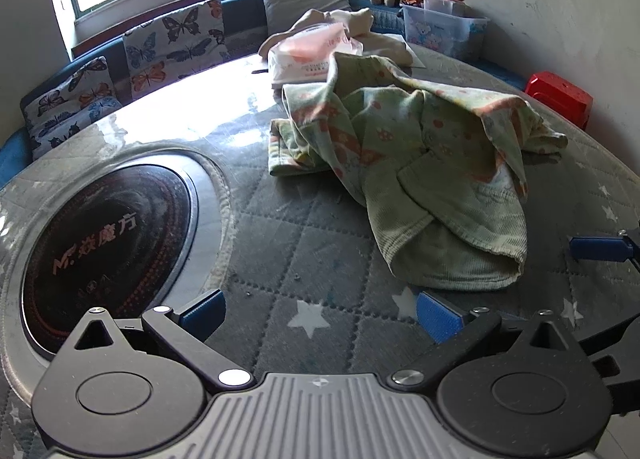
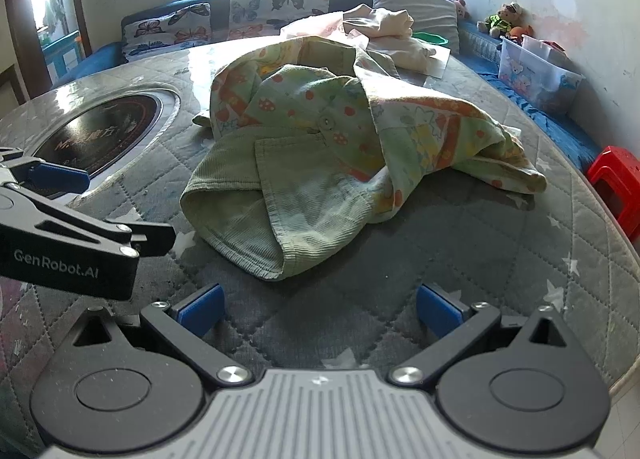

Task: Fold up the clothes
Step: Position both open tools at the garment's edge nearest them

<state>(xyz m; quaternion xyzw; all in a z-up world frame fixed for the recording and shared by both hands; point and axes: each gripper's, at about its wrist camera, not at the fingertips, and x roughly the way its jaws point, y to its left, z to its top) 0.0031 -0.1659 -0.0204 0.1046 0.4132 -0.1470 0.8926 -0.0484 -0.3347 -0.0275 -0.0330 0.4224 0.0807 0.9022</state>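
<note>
The table [image 2: 500,243] carries the garment [image 2: 320,147], which lies crumpled at its centre, unfolded and within reach of both tools. The right gripper [image 2: 318,309] faces its ribbed hem, fingers wide, empty. The left gripper [image 1: 320,317] sits beside, fingers wide, empty, probably hovering; contact with the table is unclear.

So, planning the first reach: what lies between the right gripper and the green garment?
Only bare quilted table cover, seen in the right wrist view. The right gripper is open short of the green garment, with nothing in the gap.
</note>
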